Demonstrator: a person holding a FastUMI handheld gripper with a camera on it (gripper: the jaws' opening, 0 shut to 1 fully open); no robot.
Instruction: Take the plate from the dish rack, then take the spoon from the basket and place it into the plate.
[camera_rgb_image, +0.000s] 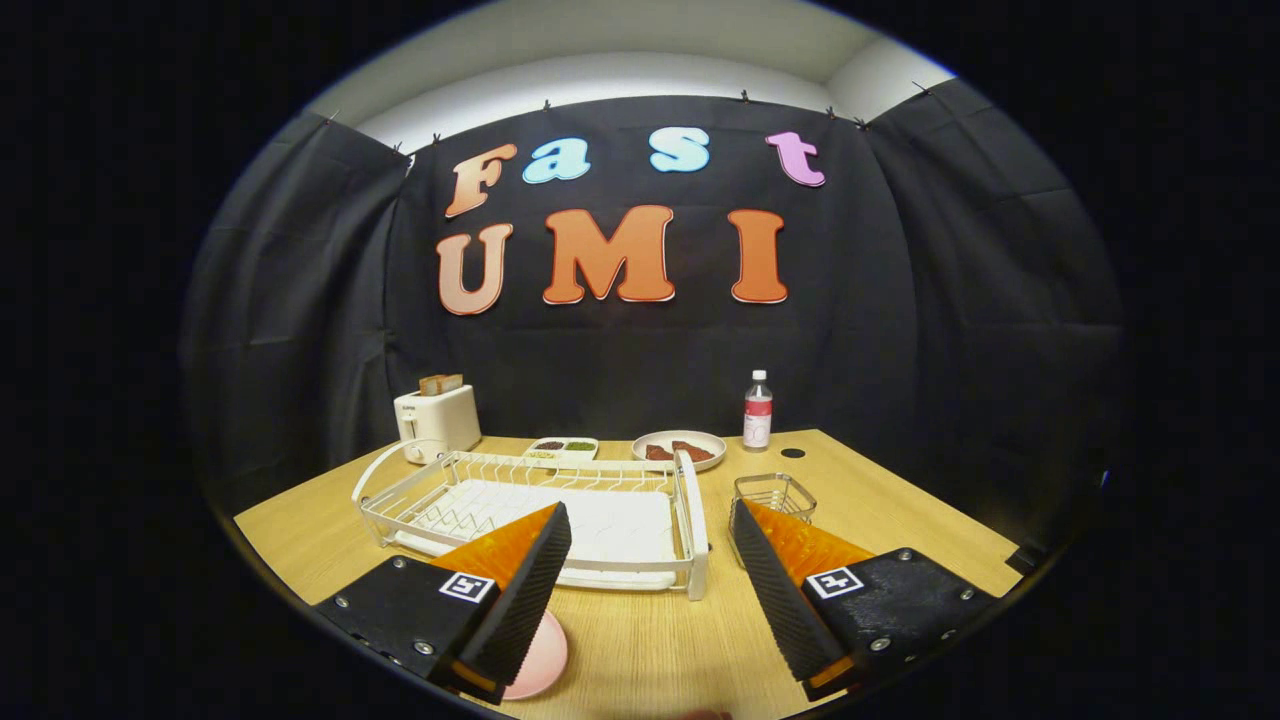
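One pink plate (540, 660) lies flat by your wide-open, empty gripper (650, 585); probably light, stiff and slick, so pinch its rim. Dish rack (530, 505) beyond.

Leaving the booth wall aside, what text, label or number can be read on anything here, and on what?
None is readable.
Bottle label: too small to read.
Toaster front: any mark is too blurred to read.
Gripper, jaws open and empty: square coded tags, no words.

Bright, even overhead light, sharp focus, soft shadows, strong fisheye bending at edges.
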